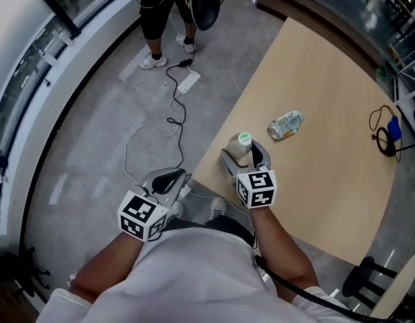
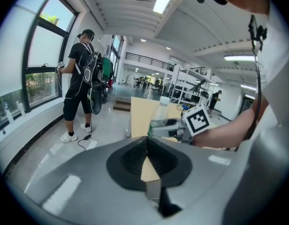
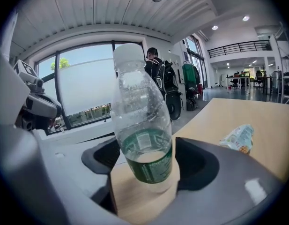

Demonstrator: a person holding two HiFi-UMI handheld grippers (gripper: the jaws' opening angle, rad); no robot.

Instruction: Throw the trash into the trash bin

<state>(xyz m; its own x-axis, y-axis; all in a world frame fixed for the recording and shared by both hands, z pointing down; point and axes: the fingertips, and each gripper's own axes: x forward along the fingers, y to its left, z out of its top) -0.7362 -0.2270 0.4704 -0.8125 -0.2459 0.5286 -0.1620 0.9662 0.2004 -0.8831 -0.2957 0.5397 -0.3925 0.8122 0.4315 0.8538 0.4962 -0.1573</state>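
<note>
Straddling the plastic bottle (image 3: 142, 125), your right gripper (image 1: 244, 157) is spread wide, pads clear of it; your left gripper (image 1: 168, 179) is clenched on nothing, just off the table (image 1: 328, 200). The bottle stands upright at the table's near edge. Closing off-centre could knock the light bottle off the table; no bin shows

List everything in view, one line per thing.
Table: one, light wood, right side of the head view.
Bottle: one, clear with green label and white cap, upright near the table's edge.
Crushed container: one, pale printed, lying on the table.
Cable: one, black, table's far right.
Power strip: one, white, on the floor.
Bystander: one, dark clothes, by the window.
Left gripper: grey, jaws together, over the floor.
Right gripper: grey, jaws open, either side of the bottle.
</note>
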